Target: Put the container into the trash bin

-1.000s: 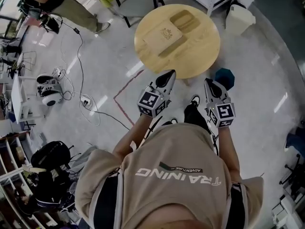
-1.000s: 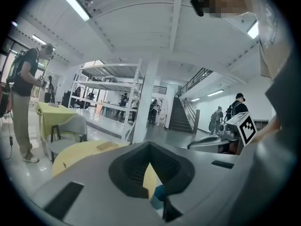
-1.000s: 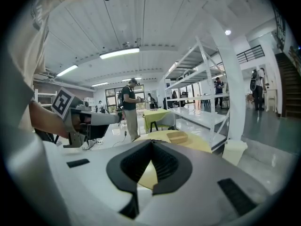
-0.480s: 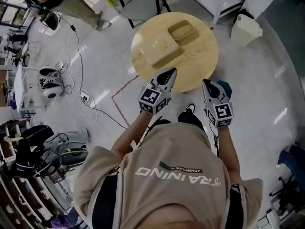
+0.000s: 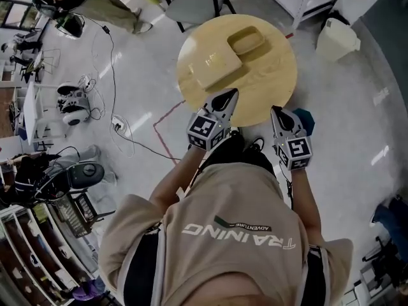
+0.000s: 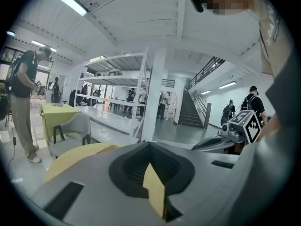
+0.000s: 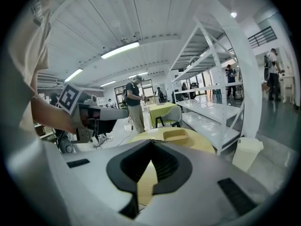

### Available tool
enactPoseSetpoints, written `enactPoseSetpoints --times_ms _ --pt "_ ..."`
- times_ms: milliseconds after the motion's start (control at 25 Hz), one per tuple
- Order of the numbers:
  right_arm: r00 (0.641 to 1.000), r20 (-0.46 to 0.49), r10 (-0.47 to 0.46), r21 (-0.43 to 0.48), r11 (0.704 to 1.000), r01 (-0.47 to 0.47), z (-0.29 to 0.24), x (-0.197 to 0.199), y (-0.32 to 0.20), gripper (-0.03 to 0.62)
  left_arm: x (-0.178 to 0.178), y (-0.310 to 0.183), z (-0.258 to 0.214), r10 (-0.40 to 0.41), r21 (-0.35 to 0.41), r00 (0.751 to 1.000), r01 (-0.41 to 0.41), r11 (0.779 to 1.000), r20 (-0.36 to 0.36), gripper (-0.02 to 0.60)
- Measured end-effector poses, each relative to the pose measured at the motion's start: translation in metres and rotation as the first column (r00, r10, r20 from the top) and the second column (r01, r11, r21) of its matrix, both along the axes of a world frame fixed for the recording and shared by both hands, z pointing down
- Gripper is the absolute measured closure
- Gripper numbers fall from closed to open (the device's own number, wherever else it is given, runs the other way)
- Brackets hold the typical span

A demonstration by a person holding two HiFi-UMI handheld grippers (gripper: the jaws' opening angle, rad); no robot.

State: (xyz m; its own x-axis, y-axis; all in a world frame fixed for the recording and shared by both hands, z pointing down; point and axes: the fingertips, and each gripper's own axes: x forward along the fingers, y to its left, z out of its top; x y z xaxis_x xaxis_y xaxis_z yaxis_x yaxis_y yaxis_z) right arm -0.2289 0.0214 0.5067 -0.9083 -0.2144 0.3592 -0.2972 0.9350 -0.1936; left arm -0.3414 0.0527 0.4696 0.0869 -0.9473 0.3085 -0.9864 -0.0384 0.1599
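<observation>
Pressing fingers together, left gripper (image 5: 229, 95) and right gripper (image 5: 276, 111) hide table's (image 5: 268, 75) near edge.

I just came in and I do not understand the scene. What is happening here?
A person stands at a round wooden table, holding the left gripper and the right gripper, both shut and empty, at its near edge. The container lies untouched on the table; the white trash bin stands on the floor beside it.
</observation>
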Motion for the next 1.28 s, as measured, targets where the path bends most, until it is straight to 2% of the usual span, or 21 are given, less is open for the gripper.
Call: enactPoseSetpoints --times_ms 240,560,800,1000,1280 --pt "0.999 -0.030 0.027 0.015 1.000 -0.027 0.000 -0.021 -0.024 0.595 -0.024 -0.028 0.013 0.036 -0.005 0.999 -0.036 0.999 -0.030 0.577" --pt "0.994 -0.051 0.100 0.051 0.994 -0.098 -0.028 -0.071 -0.060 0.595 -0.083 -0.068 0.014 0.090 -0.014 0.995 -0.090 0.996 -0.039 0.577" --pt "0.993 -0.072 0.093 0.089 0.992 -0.087 -0.033 -0.106 -0.073 0.595 -0.110 -0.095 0.042 0.130 -0.076 0.991 -0.132 0.988 -0.037 0.577" --pt "0.988 -0.039 0.153 -0.003 0.988 -0.153 -0.017 -0.114 -0.095 0.595 -0.115 -0.118 0.070 0.141 -0.149 0.989 -0.145 0.978 -0.036 0.577" --pt "0.984 -0.097 0.148 -0.030 0.988 -0.152 0.020 -0.128 -0.138 0.595 -0.119 -0.157 0.105 0.140 -0.261 0.990 -0.138 0.955 -0.014 0.575"
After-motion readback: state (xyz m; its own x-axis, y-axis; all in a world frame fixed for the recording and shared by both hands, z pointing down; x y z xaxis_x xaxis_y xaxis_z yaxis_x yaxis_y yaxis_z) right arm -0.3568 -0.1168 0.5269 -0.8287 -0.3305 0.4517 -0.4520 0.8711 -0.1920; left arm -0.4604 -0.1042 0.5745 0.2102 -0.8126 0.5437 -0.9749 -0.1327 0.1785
